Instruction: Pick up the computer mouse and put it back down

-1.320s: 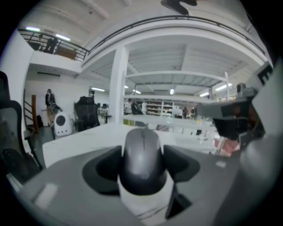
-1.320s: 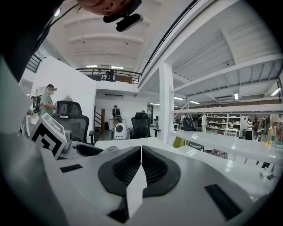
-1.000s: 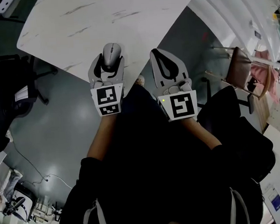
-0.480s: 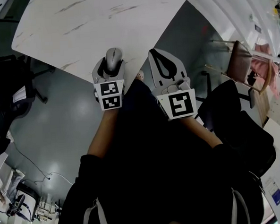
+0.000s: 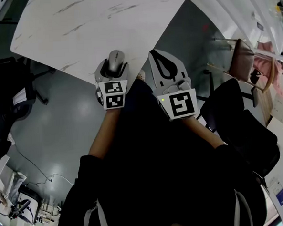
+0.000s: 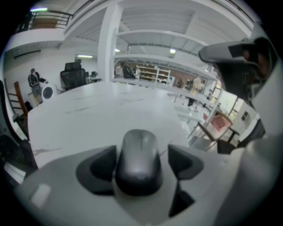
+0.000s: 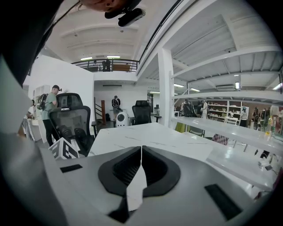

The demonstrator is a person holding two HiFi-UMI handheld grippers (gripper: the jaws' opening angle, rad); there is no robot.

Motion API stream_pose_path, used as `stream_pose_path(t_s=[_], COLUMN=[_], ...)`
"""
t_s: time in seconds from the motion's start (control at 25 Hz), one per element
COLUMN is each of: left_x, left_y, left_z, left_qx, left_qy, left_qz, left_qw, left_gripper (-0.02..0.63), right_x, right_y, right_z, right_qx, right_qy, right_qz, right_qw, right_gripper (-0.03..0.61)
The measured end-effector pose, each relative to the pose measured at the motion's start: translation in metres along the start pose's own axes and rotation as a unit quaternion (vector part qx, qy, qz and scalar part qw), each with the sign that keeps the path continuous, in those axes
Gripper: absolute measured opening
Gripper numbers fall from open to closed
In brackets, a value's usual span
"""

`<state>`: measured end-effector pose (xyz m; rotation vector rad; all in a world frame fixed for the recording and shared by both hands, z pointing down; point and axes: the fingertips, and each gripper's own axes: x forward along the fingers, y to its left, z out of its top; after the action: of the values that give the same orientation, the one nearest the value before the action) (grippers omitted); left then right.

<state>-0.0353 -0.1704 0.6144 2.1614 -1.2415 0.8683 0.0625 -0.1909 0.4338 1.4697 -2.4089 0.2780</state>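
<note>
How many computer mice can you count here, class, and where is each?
1. The computer mouse is at the marble table's near edge, between the jaws of the left gripper, which have just been opening. None other shows; more may be hidden.

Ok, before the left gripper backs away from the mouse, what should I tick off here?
1. Mouse resting on the table: ok, it looks set down flat.
2. Left gripper released: ok. Its jaws have just been opening, the mouse is between them, and a gap shows on one side.
3. Other pad clear of the mouse: cannot tell, it sits very close.
4. Mouse well in from the edge: not ok, it lies by the table's near corner, so pull back gently.
5. Right gripper out of the way: ok, shut, empty, beside the left one.
</note>
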Motion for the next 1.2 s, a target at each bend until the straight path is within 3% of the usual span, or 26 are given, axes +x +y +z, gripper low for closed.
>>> stream_pose_path(t_s=[0.04,0.24,0.44,0.64,0.92,1.2], left_x=[-0.001,-0.025,-0.073,-0.12,-0.179,-0.231], left_y=[0.0,0.006,0.007,0.0,-0.013,-0.035], left_z=[0.001,0.034,0.093,0.141,0.21,0.255], left_qx=[-0.001,0.017,0.042,0.047,0.066,0.077], left_qy=[-0.003,-0.064,-0.171,-0.24,-0.326,-0.378], left_qz=[0.001,0.02,0.04,0.043,0.033,0.033], left_qw=[1.0,0.9976,0.9836,0.9686,0.9424,0.9219], left_gripper=[0.387,0.371,0.166,0.046,0.008,0.008], right_x=[0.0,-0.002,-0.006,-0.015,-0.032,-0.062], right_y=[0.0,0.0,0.002,0.001,-0.006,-0.019], right_z=[-0.001,0.005,0.023,0.057,0.107,0.15], right_qx=[0.0,-0.001,-0.01,-0.017,-0.037,-0.037], right_qy=[0.0,-0.01,-0.036,-0.068,-0.142,-0.189], right_qz=[0.0,0.001,0.003,-0.011,-0.021,-0.037], right_qw=[1.0,1.0,0.999,0.997,0.989,0.981], right_gripper=[0.02,0.021,0.02,0.021,0.02,0.02])
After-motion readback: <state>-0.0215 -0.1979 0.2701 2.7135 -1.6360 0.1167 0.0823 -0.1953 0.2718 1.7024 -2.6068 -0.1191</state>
